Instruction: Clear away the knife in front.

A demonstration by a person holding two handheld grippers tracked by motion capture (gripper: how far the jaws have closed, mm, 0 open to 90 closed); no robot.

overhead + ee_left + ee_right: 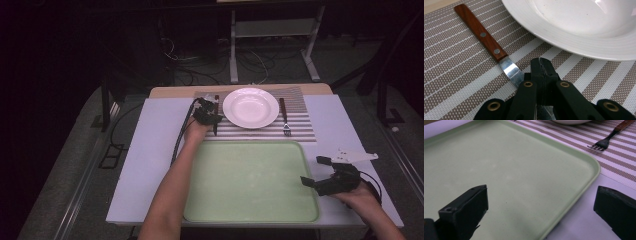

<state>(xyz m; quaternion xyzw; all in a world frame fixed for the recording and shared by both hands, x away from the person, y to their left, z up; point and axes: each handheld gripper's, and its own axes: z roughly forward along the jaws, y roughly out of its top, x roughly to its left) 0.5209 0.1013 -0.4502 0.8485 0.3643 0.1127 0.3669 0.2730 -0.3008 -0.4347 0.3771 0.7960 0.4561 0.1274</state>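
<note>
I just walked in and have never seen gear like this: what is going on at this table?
A person is laying a place setting using a hand-held gripper in each hand. The left hand-held gripper is shut on the blade of a wooden-handled knife, which lies on the striped placemat beside the white plate. A fork lies on the plate's other side. The right hand-held gripper waits open at the edge of the bare green tray.
</note>
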